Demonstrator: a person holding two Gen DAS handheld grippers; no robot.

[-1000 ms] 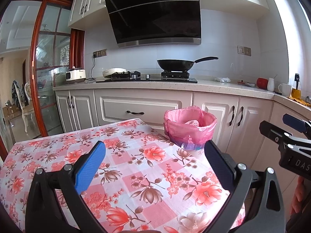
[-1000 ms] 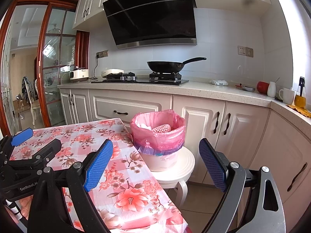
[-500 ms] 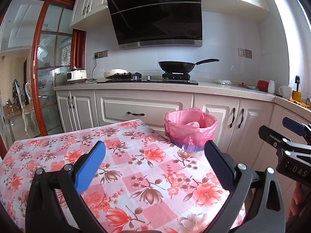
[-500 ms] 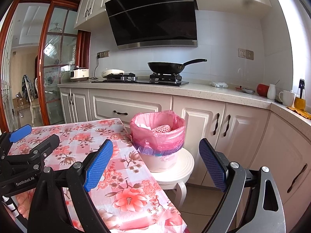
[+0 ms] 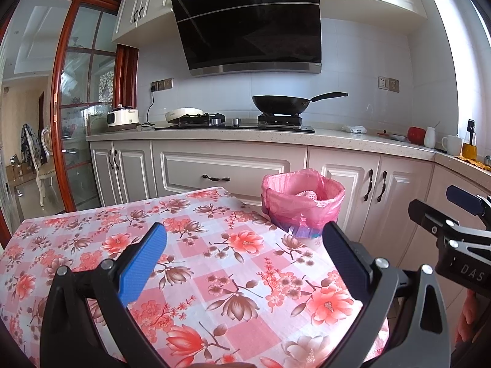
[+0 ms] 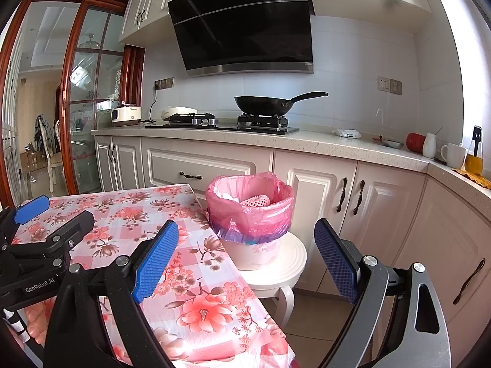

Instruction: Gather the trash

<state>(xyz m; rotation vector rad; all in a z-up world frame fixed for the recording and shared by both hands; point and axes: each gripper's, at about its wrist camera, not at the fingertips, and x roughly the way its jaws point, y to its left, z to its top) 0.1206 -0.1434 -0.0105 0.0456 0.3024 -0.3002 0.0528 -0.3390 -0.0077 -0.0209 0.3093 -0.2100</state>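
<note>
Trash bin [image 6: 250,214] on a round white stool [image 6: 276,266], just beside the corner of the table [image 5: 214,245]. White pail, with a pink bag [image 6: 245,211] pulled over the rim and a purple edge peeking out under it. Some trash inside already: a white net-like piece [image 6: 256,201] near the top, plus something pale behind it, too small to tell what.

Table dressed in a pink checked cloth with big red flowers. Bare cloth under both tools.

Left gripper [image 5: 245,233] low over the table, pointed at the bin and a little down. Blue pads [image 5: 144,266] spread wide apart, holding nothing, only flowered cloth showing in the gap.

Right gripper [image 6: 245,230] off past the table's edge, also aimed at the bin. Fingers spread wide too, gripping nothing, with the bin and stool showing in the gap but well ahead of the tips. Not touching the bin.

Both tools side by side, near each other but apart. A bit of a hand [image 6: 33,319] under the left one.

Farther back, a long counter [image 6: 307,144] with white cupboards. Black wok [image 6: 264,104] up on the stove [image 6: 221,122], under a big dark hood [image 6: 245,21]. Red cup [image 6: 414,142] and white mug [image 6: 454,155] at the far right end.
</note>
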